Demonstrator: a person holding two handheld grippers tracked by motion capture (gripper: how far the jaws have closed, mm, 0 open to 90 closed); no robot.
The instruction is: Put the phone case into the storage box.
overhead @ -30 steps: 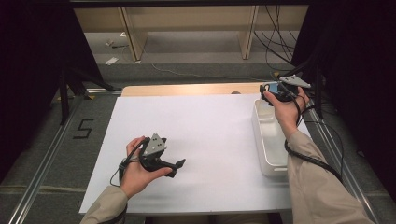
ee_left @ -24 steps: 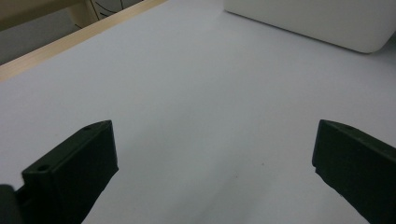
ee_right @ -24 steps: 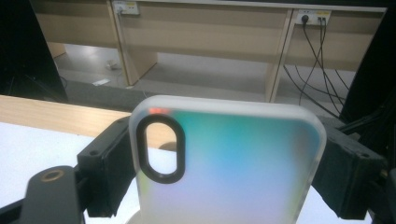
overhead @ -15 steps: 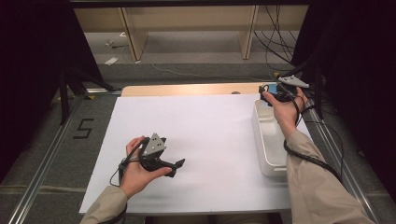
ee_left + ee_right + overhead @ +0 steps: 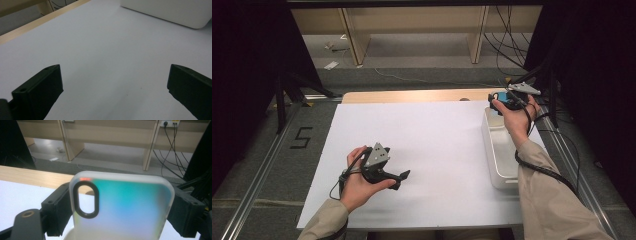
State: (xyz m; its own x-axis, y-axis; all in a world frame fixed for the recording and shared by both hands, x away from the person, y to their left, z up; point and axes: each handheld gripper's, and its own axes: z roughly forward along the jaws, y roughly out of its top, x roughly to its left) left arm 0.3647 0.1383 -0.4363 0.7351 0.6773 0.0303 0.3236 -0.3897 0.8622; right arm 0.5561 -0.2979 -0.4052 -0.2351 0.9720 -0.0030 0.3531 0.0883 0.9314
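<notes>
Right gripper point(image 5: 120, 212) clamps a frosted, blue-green phone case point(image 5: 122, 207) by its edges above the white tray point(image 5: 499, 150) — left gripper point(image 5: 115, 90) rests wide open and empty on the white table point(image 5: 437, 135).

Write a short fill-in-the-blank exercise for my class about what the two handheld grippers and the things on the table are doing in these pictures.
1. The right gripper is closed on a translucent phone ____ with an oval camera cut-out.
2. The left gripper has its jaws ____, with nothing between them.
3. The right gripper hangs above the far end of the white ____, which stands at the right edge of the table.
4. The left hand rests on the ____ sheet covering the table.

Missing words: case; open; tray; white
</notes>
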